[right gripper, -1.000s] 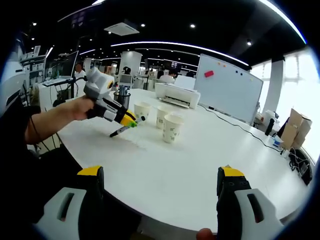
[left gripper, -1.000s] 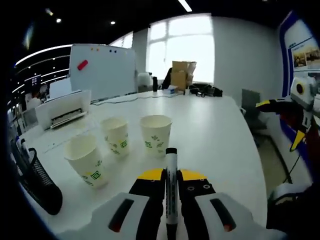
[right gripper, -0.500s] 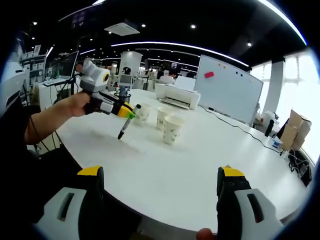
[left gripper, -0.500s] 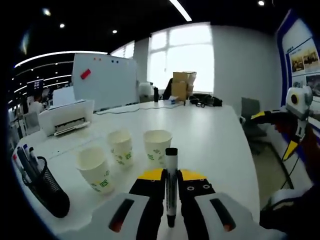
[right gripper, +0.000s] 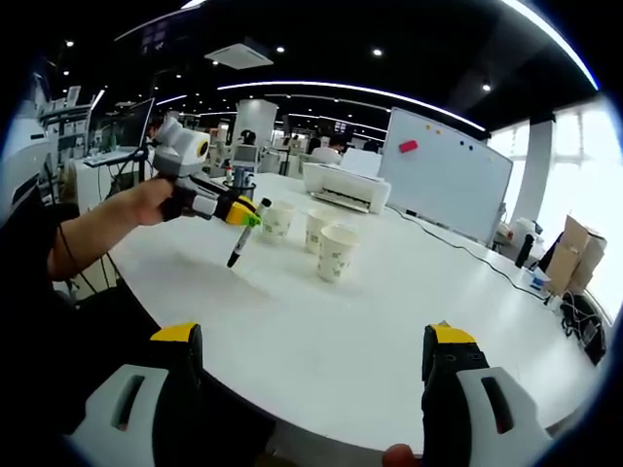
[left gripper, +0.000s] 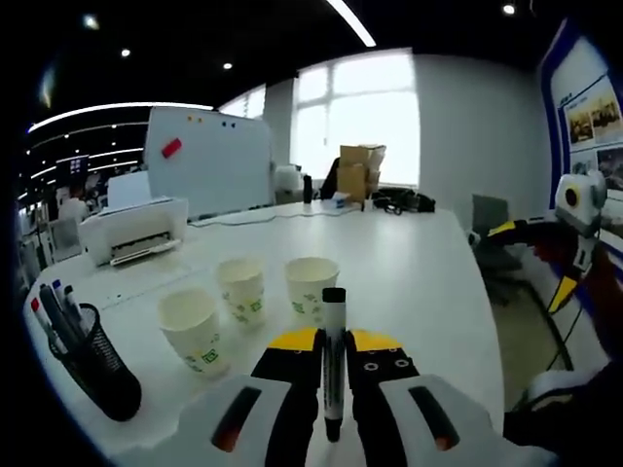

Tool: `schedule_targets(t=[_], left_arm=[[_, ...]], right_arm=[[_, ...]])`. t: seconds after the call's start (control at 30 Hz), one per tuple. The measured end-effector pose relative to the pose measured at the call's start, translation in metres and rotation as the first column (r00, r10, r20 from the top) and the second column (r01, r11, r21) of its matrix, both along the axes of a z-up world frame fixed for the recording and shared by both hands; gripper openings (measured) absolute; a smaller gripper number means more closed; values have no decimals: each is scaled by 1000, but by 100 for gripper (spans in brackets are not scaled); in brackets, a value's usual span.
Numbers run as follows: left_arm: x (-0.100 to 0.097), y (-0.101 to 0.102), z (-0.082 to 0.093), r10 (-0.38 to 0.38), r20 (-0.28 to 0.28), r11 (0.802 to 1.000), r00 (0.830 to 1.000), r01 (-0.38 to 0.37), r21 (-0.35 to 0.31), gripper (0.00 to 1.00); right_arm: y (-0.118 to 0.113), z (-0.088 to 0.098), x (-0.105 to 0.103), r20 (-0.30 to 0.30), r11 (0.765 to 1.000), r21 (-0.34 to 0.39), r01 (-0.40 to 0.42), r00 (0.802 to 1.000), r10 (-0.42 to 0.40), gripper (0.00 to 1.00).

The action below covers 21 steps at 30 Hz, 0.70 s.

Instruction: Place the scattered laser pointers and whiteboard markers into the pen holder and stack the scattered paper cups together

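Left tongs [left gripper: 334,360] lifted marker [left gripper: 333,362]; pen holder [left gripper: 92,368] holds pens.

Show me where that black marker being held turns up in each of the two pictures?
Left gripper view: the marker stands bottom centre, clamped between the left hand-held gripper.
Right gripper view: the marker hangs left of centre, above the table.
Shared landmark: the whiteboard.
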<state>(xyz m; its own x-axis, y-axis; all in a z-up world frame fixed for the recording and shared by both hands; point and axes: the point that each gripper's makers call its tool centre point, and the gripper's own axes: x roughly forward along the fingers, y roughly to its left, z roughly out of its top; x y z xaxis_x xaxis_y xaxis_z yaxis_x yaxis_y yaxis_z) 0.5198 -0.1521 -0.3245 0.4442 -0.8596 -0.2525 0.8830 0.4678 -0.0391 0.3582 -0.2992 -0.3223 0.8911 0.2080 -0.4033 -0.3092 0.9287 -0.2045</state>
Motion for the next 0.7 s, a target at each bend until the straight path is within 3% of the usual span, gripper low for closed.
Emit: schedule_targets(t=[0.7], left_arm=[[0, 16, 17, 22, 24, 999, 999, -21, -36, 15]], right_arm=[[4, 4, 1, 9, 1000, -5, -8, 1000, 8, 88]])
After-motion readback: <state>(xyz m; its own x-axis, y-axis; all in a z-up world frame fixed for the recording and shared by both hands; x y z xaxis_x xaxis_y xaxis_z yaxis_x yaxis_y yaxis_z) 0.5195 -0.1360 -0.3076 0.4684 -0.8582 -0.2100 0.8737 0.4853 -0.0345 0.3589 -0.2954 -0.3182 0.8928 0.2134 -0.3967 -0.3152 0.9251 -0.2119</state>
